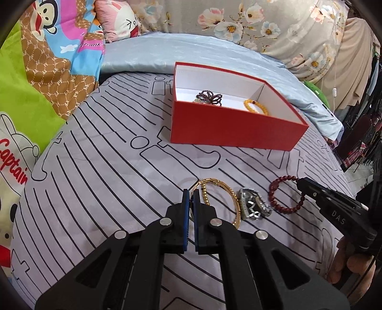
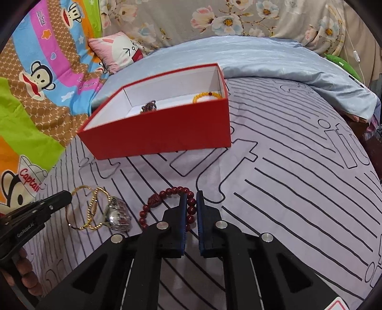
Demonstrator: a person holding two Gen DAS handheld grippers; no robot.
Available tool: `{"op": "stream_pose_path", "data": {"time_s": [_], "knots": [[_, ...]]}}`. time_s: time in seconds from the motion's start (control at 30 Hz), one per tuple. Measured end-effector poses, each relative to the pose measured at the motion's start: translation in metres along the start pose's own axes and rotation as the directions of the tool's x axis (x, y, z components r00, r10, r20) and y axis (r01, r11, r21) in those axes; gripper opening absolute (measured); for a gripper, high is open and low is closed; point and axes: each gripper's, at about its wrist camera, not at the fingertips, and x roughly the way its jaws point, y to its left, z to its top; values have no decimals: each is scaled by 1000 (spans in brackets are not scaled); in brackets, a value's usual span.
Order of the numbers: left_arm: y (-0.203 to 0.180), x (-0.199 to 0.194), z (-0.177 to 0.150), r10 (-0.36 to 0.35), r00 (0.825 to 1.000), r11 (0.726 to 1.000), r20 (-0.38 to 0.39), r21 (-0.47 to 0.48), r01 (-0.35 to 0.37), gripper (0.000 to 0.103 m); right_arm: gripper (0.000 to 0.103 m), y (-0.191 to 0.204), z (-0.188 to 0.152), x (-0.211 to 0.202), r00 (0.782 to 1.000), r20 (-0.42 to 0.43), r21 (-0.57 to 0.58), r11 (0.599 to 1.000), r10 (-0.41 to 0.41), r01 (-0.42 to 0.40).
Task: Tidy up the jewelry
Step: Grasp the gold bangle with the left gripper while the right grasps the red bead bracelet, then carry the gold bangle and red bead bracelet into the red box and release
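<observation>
A red box (image 1: 229, 128) with a white inside sits on the bed and holds a dark beaded bracelet (image 1: 211, 97) and a yellow beaded bracelet (image 1: 255, 107). On the sheet lie gold bangles (image 1: 219, 198), a silver watch (image 1: 253, 206) and a dark red bead bracelet (image 1: 286, 194). My left gripper (image 1: 190, 194) is shut on the gold bangles' left rim. My right gripper (image 2: 191, 198) is shut on the red bead bracelet (image 2: 167, 205) at its right side. The box also shows in the right wrist view (image 2: 167, 128), as do the bangles (image 2: 88, 207) and the watch (image 2: 118, 214).
The bed has a lilac sheet with black line patterns (image 1: 107, 167). A light blue quilt (image 1: 214, 50) lies behind the box. A cartoon monkey blanket (image 1: 35, 71) is at the left, a pink cushion (image 1: 117, 19) and floral fabric (image 1: 262, 21) at the back.
</observation>
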Motion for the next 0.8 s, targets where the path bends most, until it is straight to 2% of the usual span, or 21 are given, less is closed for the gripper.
{"op": "stream_pose_path", "data": {"time_s": [0.57, 0.8], "knots": [[-16, -49, 20, -47, 997, 999, 62, 21, 45, 2, 7, 10, 27, -78, 986, 142, -6, 997, 82, -82], [-25, -63, 48, -56, 992, 997, 117, 58, 49, 2, 7, 18, 52, -95, 973, 192, -37, 992, 125, -120]]}}
